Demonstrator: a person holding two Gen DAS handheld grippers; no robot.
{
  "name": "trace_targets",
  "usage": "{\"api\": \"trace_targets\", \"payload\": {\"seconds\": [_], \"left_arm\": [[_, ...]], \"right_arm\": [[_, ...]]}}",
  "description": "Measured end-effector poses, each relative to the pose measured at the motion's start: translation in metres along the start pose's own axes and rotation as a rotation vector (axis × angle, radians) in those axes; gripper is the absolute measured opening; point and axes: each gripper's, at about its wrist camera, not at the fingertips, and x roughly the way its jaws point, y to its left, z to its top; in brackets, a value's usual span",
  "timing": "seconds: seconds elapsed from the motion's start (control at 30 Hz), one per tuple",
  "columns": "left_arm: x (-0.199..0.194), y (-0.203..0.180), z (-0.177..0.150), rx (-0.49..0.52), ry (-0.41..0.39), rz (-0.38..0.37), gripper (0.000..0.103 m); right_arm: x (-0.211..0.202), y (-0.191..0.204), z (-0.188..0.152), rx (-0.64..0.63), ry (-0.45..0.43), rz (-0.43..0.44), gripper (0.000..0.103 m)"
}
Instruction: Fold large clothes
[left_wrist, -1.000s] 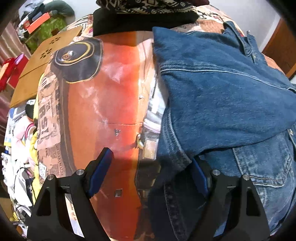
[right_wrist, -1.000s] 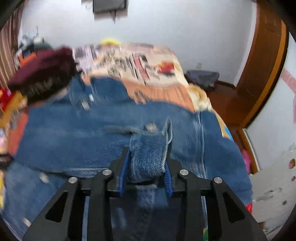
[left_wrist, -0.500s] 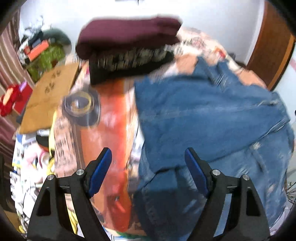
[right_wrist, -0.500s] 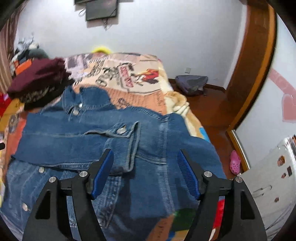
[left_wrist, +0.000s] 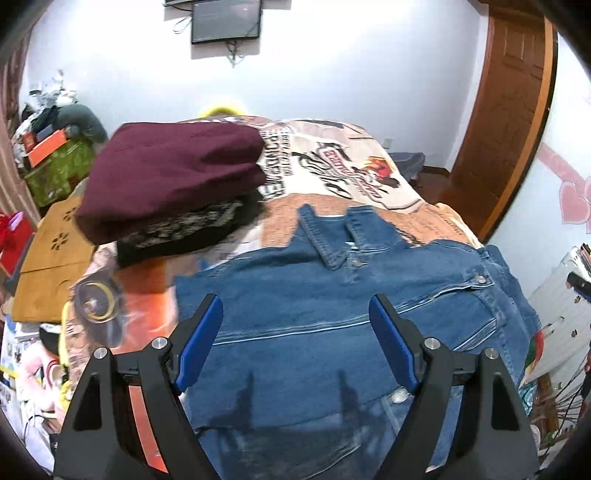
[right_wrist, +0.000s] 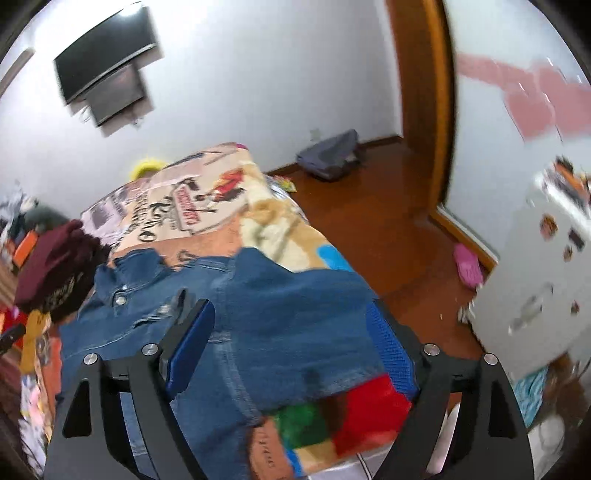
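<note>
A blue denim jacket (left_wrist: 332, 314) lies on the printed bedspread (left_wrist: 332, 162), its sleeves folded in across the body and its collar pointing away. My left gripper (left_wrist: 295, 339) is open and empty, held above the jacket's middle. In the right wrist view the jacket (right_wrist: 266, 302) fills the centre. My right gripper (right_wrist: 291, 343) is open and empty above the jacket's right side near the bed's edge.
A stack of folded clothes, maroon (left_wrist: 173, 166) on top of black, sits on the bed at the left, also in the right wrist view (right_wrist: 55, 266). A wooden board (left_wrist: 51, 251) and clutter lie left of the bed. Wooden floor (right_wrist: 369, 221) and a door frame are on the right.
My right gripper let go of the denim sleeve and opened. Both grippers have lifted up and back from the jacket; the right one has swung toward the right side of the bed.
</note>
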Motion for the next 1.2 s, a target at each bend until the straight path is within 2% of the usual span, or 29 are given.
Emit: {"api": "trace_targets", "payload": {"seconds": [0.13, 0.23, 0.33, 0.47, 0.6, 0.67, 0.7, 0.73, 0.77, 0.8, 0.83, 0.9, 1.0, 1.2], "left_arm": [[0.021, -0.023, 0.000, 0.012, 0.044, -0.039, 0.081], [0.037, -0.037, -0.004, 0.020, 0.082, -0.060, 0.081], [0.051, -0.047, -0.012, 0.027, 0.116, -0.081, 0.081], [0.064, -0.058, -0.022, 0.049, 0.152, -0.091, 0.081], [0.073, -0.058, -0.030, 0.052, 0.174, -0.078, 0.081], [0.078, -0.055, -0.033, 0.044, 0.193, -0.074, 0.081], [0.080, -0.053, -0.034, 0.035, 0.201, -0.073, 0.081], [0.083, -0.051, -0.035, 0.024, 0.209, -0.073, 0.081], [0.085, -0.049, -0.036, 0.009, 0.216, -0.073, 0.081], [0.086, -0.047, -0.037, -0.001, 0.221, -0.075, 0.081], [0.087, -0.045, -0.038, -0.014, 0.225, -0.078, 0.081], [0.087, -0.043, -0.039, -0.024, 0.225, -0.079, 0.081], [0.083, -0.040, -0.039, -0.026, 0.213, -0.072, 0.081], [0.067, -0.036, -0.037, -0.010, 0.172, -0.063, 0.081]], "right_arm": [[0.020, -0.035, -0.014, 0.118, 0.088, -0.009, 0.082], [0.039, -0.059, -0.030, 0.238, 0.166, 0.033, 0.082], [0.054, -0.078, -0.045, 0.354, 0.205, 0.066, 0.082], [0.072, -0.094, -0.053, 0.484, 0.238, 0.121, 0.082], [0.076, -0.102, -0.049, 0.529, 0.179, 0.154, 0.080], [0.081, -0.106, -0.049, 0.559, 0.174, 0.157, 0.074], [0.083, -0.108, -0.048, 0.569, 0.174, 0.151, 0.065], [0.087, -0.110, -0.048, 0.585, 0.174, 0.138, 0.051], [0.089, -0.113, -0.048, 0.597, 0.175, 0.130, 0.044], [0.091, -0.118, -0.049, 0.630, 0.173, 0.122, 0.031], [0.092, -0.122, -0.049, 0.659, 0.171, 0.132, 0.024], [0.091, -0.123, -0.046, 0.680, 0.167, 0.144, 0.020], [0.079, -0.110, -0.036, 0.626, 0.129, 0.130, 0.013], [0.037, -0.070, 0.003, 0.474, 0.009, 0.149, 0.010]]}}
